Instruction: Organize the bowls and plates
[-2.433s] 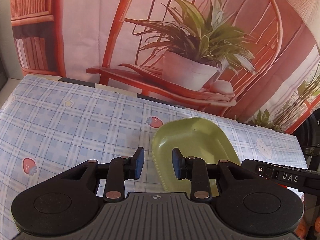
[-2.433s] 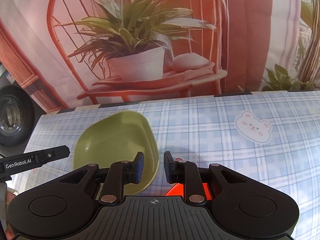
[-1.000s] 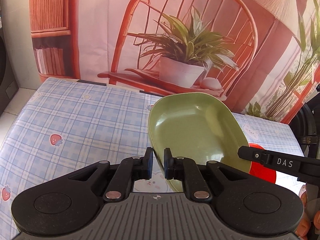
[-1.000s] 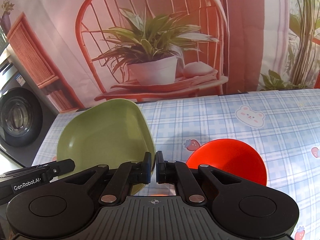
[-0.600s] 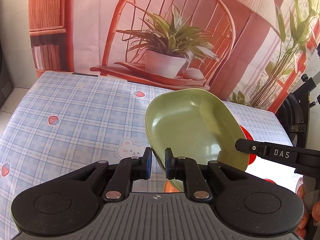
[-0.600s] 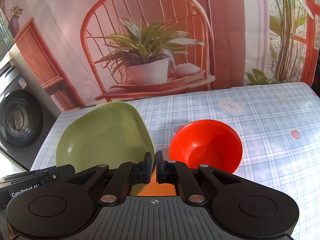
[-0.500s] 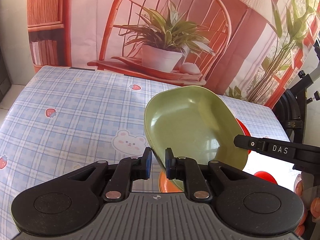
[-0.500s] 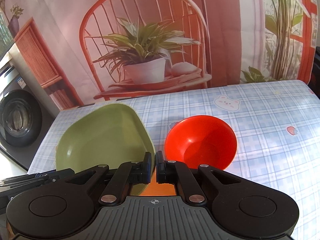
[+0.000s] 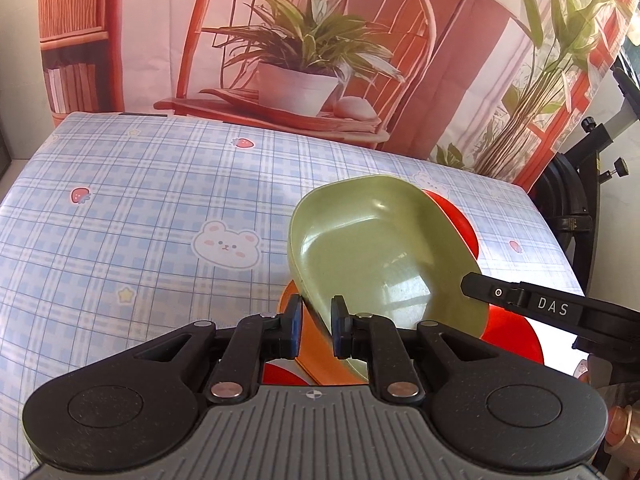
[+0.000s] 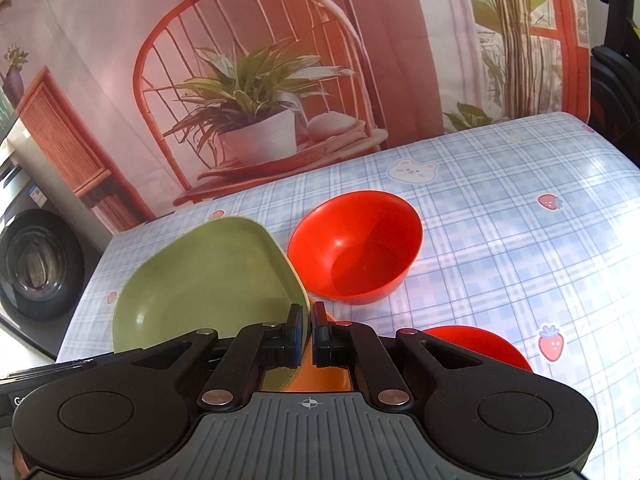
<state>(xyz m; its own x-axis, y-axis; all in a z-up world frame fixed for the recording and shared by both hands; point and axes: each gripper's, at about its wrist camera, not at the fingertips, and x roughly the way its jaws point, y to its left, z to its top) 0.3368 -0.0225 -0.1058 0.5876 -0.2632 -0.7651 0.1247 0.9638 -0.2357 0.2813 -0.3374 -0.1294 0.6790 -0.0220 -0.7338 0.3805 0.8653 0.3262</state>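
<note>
A green plate [image 9: 376, 248] hangs tilted above the table, gripped by opposite rims. My left gripper [image 9: 315, 320] is shut on its near rim, which runs slantwise between the pads. In the right wrist view the green plate [image 10: 208, 284] lies to the left, and my right gripper [image 10: 307, 328] is shut on its right rim. Beneath it lies an orange plate [image 9: 304, 344], mostly hidden, also visible as the orange plate [image 10: 320, 376]. One red bowl [image 10: 356, 252] stands just beyond the green plate; a second red bowl [image 10: 480, 344] sits near my right gripper.
The table [image 9: 140, 208] wears a blue checked cloth with bears and strawberries. A printed backdrop [image 9: 304, 60] hangs behind it. A washing machine [image 10: 36, 264] stands off the left end, black equipment [image 9: 580, 200] off the right end. Bare cloth stretches left of the plates.
Both grippers shut on the green plate's rims, lifted it and carried it to the right. It now hangs over the orange plate, with the red bowls beside it.
</note>
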